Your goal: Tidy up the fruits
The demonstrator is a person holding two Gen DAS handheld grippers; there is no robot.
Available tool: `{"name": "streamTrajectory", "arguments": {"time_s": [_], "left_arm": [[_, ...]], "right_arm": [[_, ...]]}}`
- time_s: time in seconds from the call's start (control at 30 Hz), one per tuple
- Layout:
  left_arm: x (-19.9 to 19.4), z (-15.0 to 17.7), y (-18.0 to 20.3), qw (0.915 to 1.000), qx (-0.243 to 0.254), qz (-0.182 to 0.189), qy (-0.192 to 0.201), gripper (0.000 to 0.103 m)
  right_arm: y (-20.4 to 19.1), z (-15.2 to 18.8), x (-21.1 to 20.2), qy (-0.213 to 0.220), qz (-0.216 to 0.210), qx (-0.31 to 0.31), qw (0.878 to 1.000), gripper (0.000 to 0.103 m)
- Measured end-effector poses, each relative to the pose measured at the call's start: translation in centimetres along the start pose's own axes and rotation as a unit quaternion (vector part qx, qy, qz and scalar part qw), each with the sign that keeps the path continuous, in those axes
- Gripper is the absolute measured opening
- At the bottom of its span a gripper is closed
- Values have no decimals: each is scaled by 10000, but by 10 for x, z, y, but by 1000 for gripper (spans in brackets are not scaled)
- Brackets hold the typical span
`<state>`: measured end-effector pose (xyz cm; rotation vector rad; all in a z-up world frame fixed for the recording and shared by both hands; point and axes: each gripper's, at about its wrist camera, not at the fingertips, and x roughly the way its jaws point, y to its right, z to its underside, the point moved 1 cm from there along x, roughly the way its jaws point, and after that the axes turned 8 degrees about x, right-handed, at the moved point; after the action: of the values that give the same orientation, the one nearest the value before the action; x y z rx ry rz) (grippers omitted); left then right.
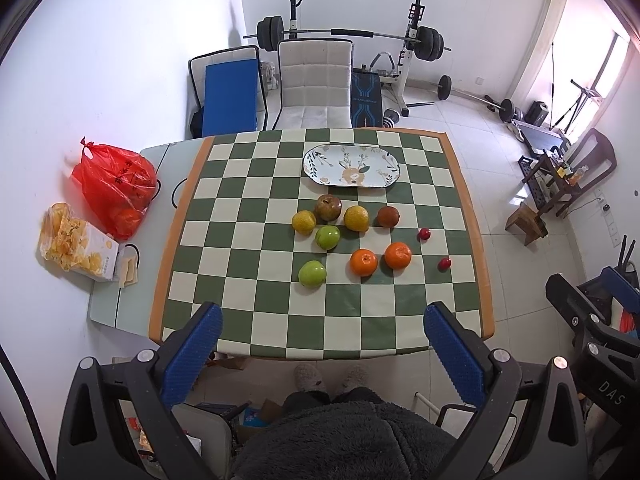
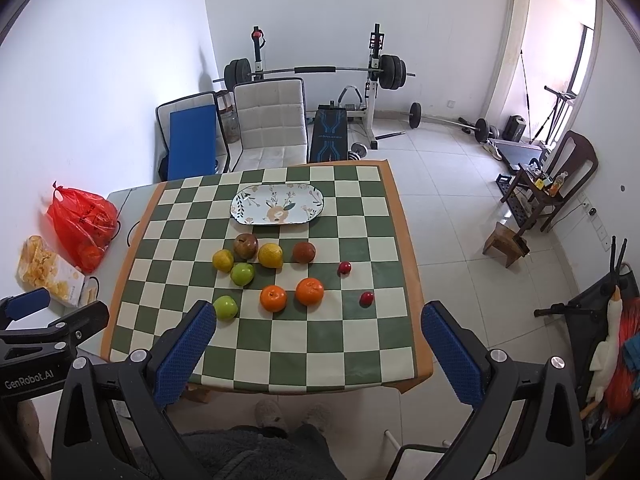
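Fruits lie loose on the checkered table [image 1: 280, 312]: two green apples [image 1: 312, 273], two oranges [image 1: 363, 262], two yellow fruits [image 1: 356, 218], a brown-red apple [image 1: 328, 207], a dark red fruit [image 1: 388, 216] and two small red fruits [image 1: 424, 234]. An empty oval floral plate [image 1: 352, 166] sits behind them. The plate [image 2: 277, 204] and the fruits, such as the oranges [image 2: 273, 298], also show in the right wrist view. My left gripper [image 1: 322, 356] is open and empty above the table's near edge. My right gripper [image 2: 318, 354] is open and empty, high over the near edge.
A red plastic bag [image 1: 114, 188] and a bag of chips [image 1: 76, 242] lie on the grey table part at left. A white chair [image 1: 314, 84] stands behind the table. Weight bench and barbells fill the back. A person's legs are below the near edge.
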<state>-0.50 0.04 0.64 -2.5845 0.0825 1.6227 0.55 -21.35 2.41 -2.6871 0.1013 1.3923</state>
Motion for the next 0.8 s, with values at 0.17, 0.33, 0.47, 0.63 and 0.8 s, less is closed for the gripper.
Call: {"name": "streamTrajectory", "arguments": {"time_s": [0.17,0.33,0.47,0.63,0.8], "left_arm": [[0,1,0,10000,-1,6,-6,103],[1,3,0,10000,-8,7,6,103],[1,3,0,10000,-1,5,11,103],[0,4,0,10000,0,19,8,103],[-1,3,2,10000,-25,27,12,103]], "right_arm": [[1,1,-1,20,-8,12,10000,103],[1,2,-1,20,-12,14,10000,103],[1,3,-1,25,-18,12,10000,103],[0,-1,-4,19,-45,39,10000,103],[-1,1,-3,21,-48,39,10000,103]]}}
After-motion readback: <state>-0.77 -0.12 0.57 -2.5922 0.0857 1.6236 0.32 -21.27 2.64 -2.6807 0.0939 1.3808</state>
